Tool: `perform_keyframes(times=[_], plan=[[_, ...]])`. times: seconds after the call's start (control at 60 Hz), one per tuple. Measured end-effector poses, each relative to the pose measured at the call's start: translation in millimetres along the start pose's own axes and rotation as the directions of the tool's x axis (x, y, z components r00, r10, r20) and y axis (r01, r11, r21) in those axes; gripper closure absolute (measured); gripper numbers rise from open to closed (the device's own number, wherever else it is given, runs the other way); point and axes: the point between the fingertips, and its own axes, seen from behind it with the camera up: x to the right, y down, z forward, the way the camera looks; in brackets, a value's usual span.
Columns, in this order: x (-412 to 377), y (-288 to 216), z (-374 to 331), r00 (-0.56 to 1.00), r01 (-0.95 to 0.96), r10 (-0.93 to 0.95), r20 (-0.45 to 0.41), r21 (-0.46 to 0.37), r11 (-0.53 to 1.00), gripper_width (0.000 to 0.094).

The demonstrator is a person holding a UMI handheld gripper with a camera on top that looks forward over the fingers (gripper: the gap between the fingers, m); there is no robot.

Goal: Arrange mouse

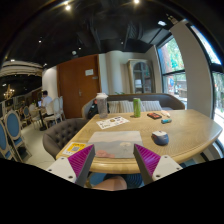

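Note:
My gripper (114, 166) is open and empty, held low at the near edge of an oval wooden table (190, 135). Its magenta pads (82, 160) stand wide apart. A pale grey mouse mat (117, 147) lies on the table just ahead of the fingers, between their lines. A small dark mouse (160, 137) with a reddish underside sits on the table right of the mat, ahead of the right finger. Below the fingers something skin-coloured and blue (112, 184) shows under the table edge; I cannot tell what it is.
A green bottle (137, 107) stands far back on the table. A printed sheet (112, 122), a yellow book (73, 150) and small boxes (155, 115) lie around. A grey chair (62, 135) stands left of the table. A person (42, 103) is far off left.

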Motion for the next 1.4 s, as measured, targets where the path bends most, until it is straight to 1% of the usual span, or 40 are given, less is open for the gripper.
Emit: perform_keyframes(times=[0.133,0.3,0.383,0.483,0.6,0.683,0.75,0.783,0.817,0.883,1.05,1.067,1.083,1.15,1.2,1.3,1.4], plan=[[34.2,8.1,11.5,0.997,-0.008,0.006,-0.076,-0.026,1.000,0.0130],[112.7,17.4,54.6,0.984,0.023,-0.030,-0.173,-0.045,0.999,0.0142],[157.4,23.2,76.1,0.972,0.001,-0.016,-0.235,-0.065,0.998,0.0146],[201.8,31.1,105.9,0.960,-0.019,-0.008,-0.278,-0.094,0.995,0.0148],[232.4,39.3,138.8,0.955,-0.026,-0.018,-0.296,-0.145,0.989,0.0150],[237.9,40.3,158.7,0.958,-0.018,-0.030,-0.284,-0.166,0.986,0.0160],[237.2,43.0,170.2,0.961,-0.058,0.006,-0.277,-0.181,0.982,0.0172],[236.0,40.3,175.6,0.963,-0.070,0.021,-0.270,-0.172,0.983,0.0213],[238.1,40.0,178.9,0.962,-0.070,0.019,-0.273,-0.176,0.982,0.0290],[241.8,40.8,180.1,0.957,-0.064,0.008,-0.291,-0.185,0.981,0.0330],[240.6,40.9,177.9,0.955,-0.045,0.000,-0.297,-0.146,0.988,0.0415],[239.9,40.1,185.8,0.954,-0.050,0.005,-0.301,-0.144,0.988,0.0418],[241.1,39.9,181.4,0.953,-0.053,0.007,-0.303,-0.145,0.988,0.0441],[245.5,40.1,173.2,0.944,-0.050,-0.005,-0.329,-0.161,0.986,0.0457],[242.3,34.1,165.3,0.940,-0.054,0.000,-0.340,-0.151,0.987,0.0463],[213.7,-14.8,141.8,0.942,-0.033,0.016,-0.335,-0.045,0.998,0.0462],[153.7,-72.0,120.4,0.963,-0.021,0.036,-0.267,0.059,0.998,0.0464]])
